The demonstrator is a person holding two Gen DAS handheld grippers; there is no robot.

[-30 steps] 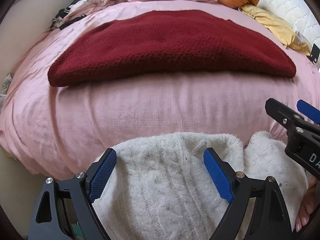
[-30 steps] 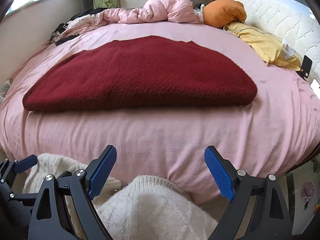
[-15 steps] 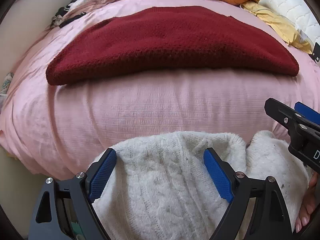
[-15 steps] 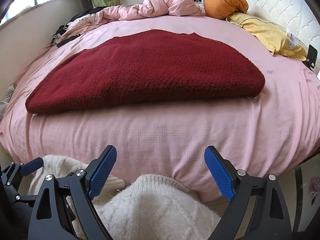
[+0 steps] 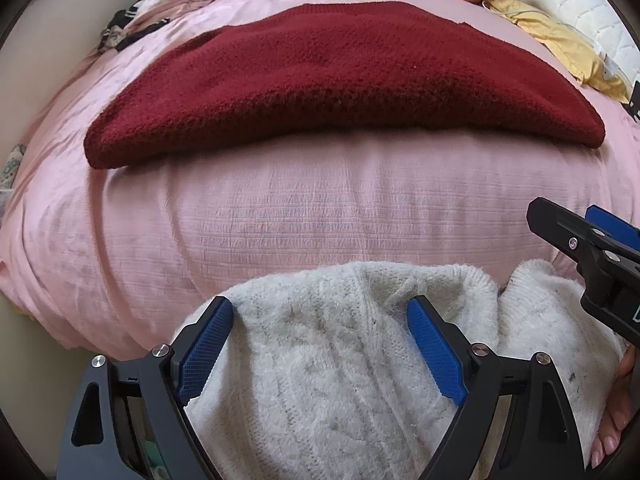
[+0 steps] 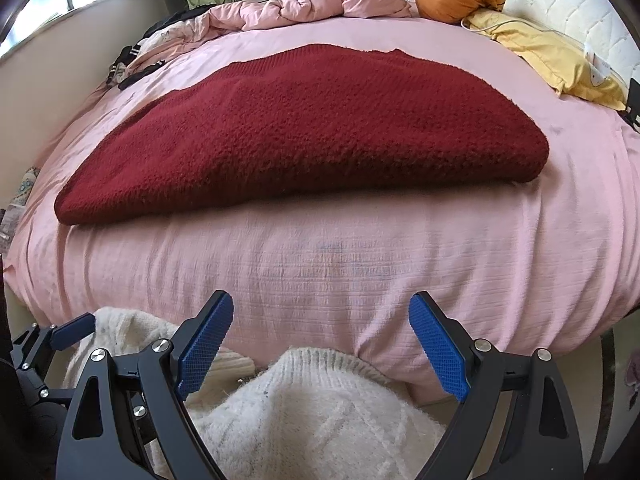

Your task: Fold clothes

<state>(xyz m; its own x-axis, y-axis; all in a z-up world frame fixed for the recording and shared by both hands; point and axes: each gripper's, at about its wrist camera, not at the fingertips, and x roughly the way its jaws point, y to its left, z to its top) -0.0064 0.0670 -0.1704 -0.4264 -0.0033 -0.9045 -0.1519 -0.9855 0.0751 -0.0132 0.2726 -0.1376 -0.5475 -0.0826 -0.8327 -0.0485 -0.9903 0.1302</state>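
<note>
Left claw [image 5: 320, 344] and right claw [image 6: 322, 344] both gape wide, gripping nothing, over the white cable-knit sweater [image 5: 340, 380] bunched at the bed's [image 5: 300, 208] near edge: soft, bulky, floppy; best pinched at its ribbed hem.

Red knit sweater [image 6: 304, 136] folded flat, lying crosswise mid-bed. White cable-knit sweater [image 5: 320, 360] bunched, unfolded, at near edge of the bed, hanging below it.
</note>
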